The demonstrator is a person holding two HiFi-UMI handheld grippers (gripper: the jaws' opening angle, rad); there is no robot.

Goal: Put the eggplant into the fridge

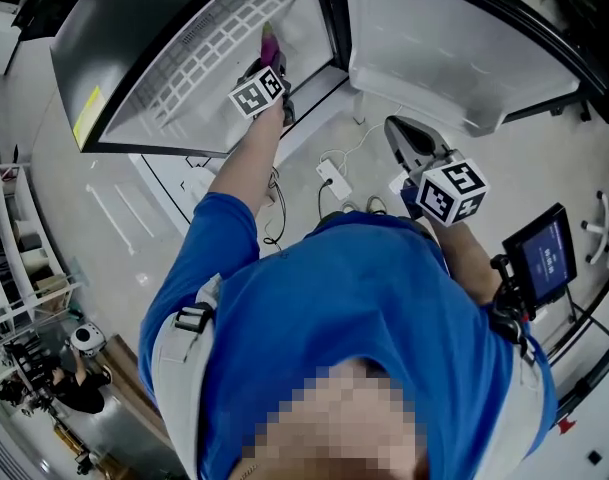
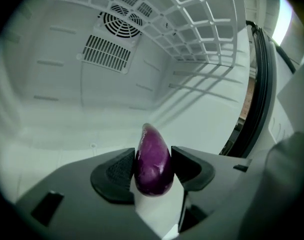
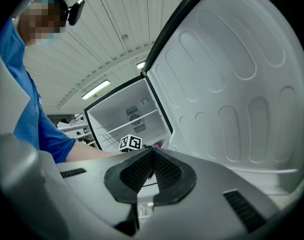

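Purple and glossy, the eggplant (image 2: pixel 152 154) is sitting clamped between the two dark pads of the left gripper (image 2: pixel 152 168), which are pressing on its flanks from the left and the right. Its long axis is running along the line the gripper is pointing, with the narrow tip leading toward the far wall of the fridge (image 2: pixel 67 89) and the rounded end lying nearest the camera. The eggplant is hanging inside the open compartment, under the white wire shelf (image 2: pixel 196 19) and above the smooth white floor (image 2: pixel 92 134), not touching either. Judging from this, the coming move is turning on that gap below: the floor is lying down and slightly beyond the tip, so lowering seems needed before letting go. The right gripper (image 3: pixel 151 170) is resting with its jaws together on nothing, well apart to the right beside the open fridge door (image 3: pixel 241 84), so the left hand is by far the nearer
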